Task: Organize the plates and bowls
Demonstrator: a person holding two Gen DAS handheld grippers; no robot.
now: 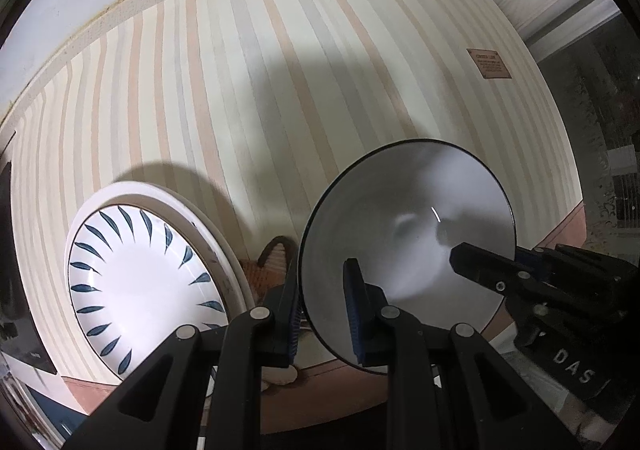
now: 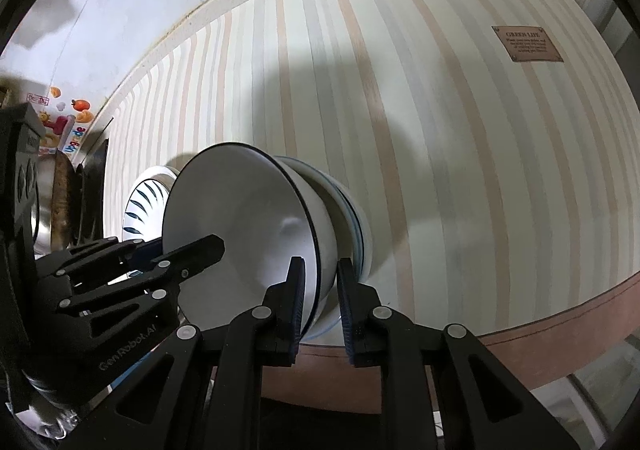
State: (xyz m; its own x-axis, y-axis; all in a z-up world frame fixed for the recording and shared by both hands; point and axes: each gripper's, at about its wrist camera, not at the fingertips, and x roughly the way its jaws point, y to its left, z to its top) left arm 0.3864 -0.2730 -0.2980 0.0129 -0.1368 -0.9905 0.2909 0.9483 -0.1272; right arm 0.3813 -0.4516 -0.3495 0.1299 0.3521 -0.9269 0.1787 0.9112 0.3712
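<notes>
A white bowl with a thin dark rim [image 1: 400,234] [image 2: 240,226] sits nested on other bowls [image 2: 352,218] on the striped cloth. My left gripper [image 1: 326,310] straddles its near rim, one finger inside, one outside; it shows from the side in the right wrist view [image 2: 176,250]. My right gripper [image 2: 320,302] straddles the rim on the other side, its jaws close on the wall; it shows in the left wrist view [image 1: 492,270]. A white plate with blue leaf marks [image 1: 140,282] [image 2: 140,206] lies to the left on a larger white plate [image 1: 216,234].
The striped tablecloth [image 1: 280,90] has a brown border [image 2: 560,322] at its near edge and a brown label [image 2: 526,44] at the far right. A white wall runs behind. A metal pan and colourful stickers [image 2: 60,122] are at the far left.
</notes>
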